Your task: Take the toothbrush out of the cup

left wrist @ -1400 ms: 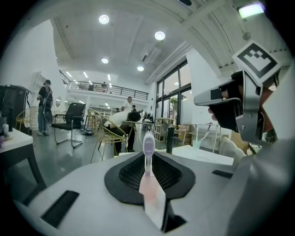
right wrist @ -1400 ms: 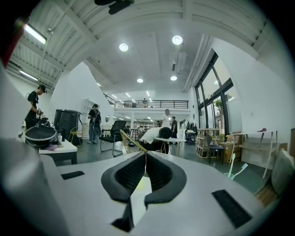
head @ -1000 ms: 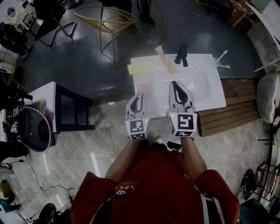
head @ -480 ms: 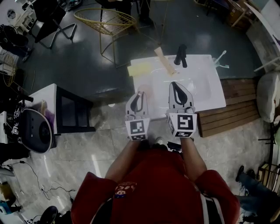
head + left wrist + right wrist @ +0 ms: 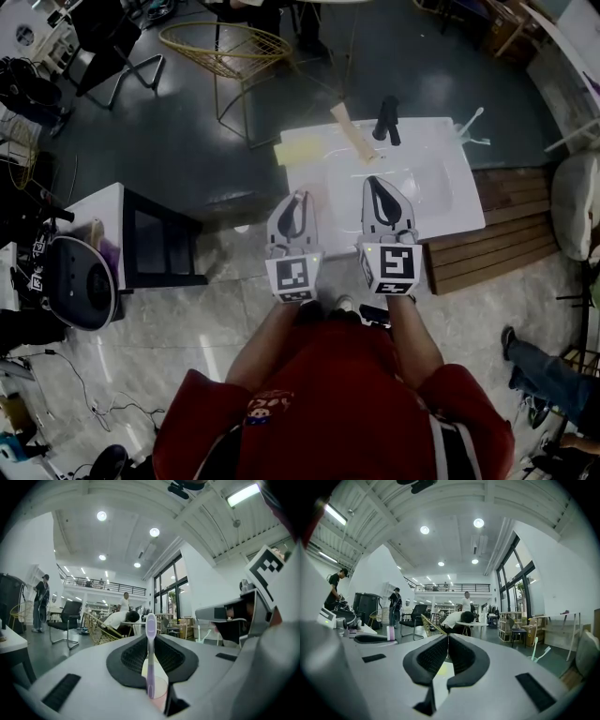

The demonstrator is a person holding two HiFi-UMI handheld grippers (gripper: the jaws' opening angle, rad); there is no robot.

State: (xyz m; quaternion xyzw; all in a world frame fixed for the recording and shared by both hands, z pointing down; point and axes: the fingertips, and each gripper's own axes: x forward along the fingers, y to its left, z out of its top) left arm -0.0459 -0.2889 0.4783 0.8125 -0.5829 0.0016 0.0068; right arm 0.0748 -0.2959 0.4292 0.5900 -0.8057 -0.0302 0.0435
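red tee point(image 5: 328, 403), grey l tool point(image 5: 300, 199), r tool point(image 5: 373, 183)

You had free room over the middle of the desk point(image 5: 441, 173); the tap point(image 5: 387, 119), wooden slat point(image 5: 354, 131) and sponge point(image 5: 300, 150) lined its far edge, the cup point(image 5: 313, 196) near-left.

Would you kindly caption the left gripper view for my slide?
Left claw closed on the purple toothbrush, its lower end in the pink cup.
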